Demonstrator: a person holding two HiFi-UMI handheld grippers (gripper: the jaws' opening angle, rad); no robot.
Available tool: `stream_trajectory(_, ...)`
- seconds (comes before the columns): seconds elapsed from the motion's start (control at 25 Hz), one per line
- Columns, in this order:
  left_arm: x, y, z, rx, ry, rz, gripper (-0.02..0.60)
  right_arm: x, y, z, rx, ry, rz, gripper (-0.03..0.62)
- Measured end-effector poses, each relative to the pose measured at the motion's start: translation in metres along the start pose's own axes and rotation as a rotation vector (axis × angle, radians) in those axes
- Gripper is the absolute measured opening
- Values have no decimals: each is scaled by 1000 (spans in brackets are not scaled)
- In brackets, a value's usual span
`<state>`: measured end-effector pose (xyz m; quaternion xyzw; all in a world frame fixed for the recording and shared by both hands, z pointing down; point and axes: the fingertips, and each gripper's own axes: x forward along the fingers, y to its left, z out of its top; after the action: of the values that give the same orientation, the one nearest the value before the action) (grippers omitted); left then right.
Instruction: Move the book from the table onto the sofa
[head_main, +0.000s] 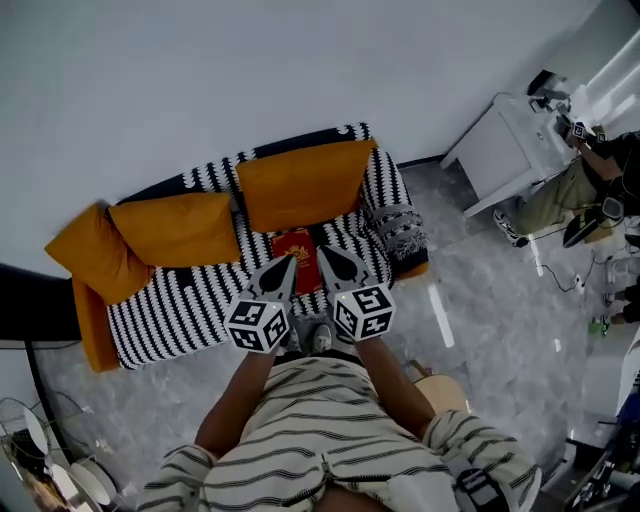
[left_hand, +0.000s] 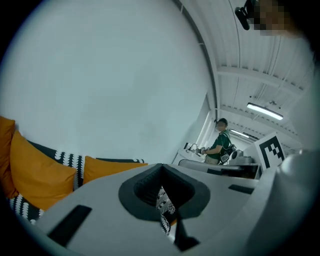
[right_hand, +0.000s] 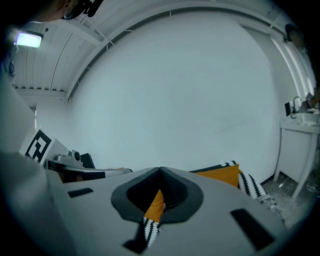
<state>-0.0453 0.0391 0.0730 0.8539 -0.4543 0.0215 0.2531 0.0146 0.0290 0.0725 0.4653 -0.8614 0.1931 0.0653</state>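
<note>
A red book (head_main: 297, 258) lies flat on the seat of the black-and-white patterned sofa (head_main: 180, 315), just below the orange back cushion (head_main: 303, 183). My left gripper (head_main: 284, 264) and right gripper (head_main: 331, 257) are held side by side above the sofa's front, their tips over the book's lower part as seen from above. Both are shut with nothing between the jaws. In the left gripper view the left gripper (left_hand: 162, 172) points at the white wall, with orange cushions (left_hand: 37, 172) low on the left. The right gripper (right_hand: 160, 175) also faces the wall.
Two more orange cushions (head_main: 170, 228) rest on the sofa's left half. A white desk (head_main: 510, 145) stands at the right with a seated person (head_main: 590, 185) beside it. A round wooden stool (head_main: 443, 392) is near my right elbow. The floor is grey marble.
</note>
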Motion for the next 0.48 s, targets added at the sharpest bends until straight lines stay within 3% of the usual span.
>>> stream_trajectory(0.48,-29,-43,78,263,-202,9,5,-36,30,78,-108,-183,12,12)
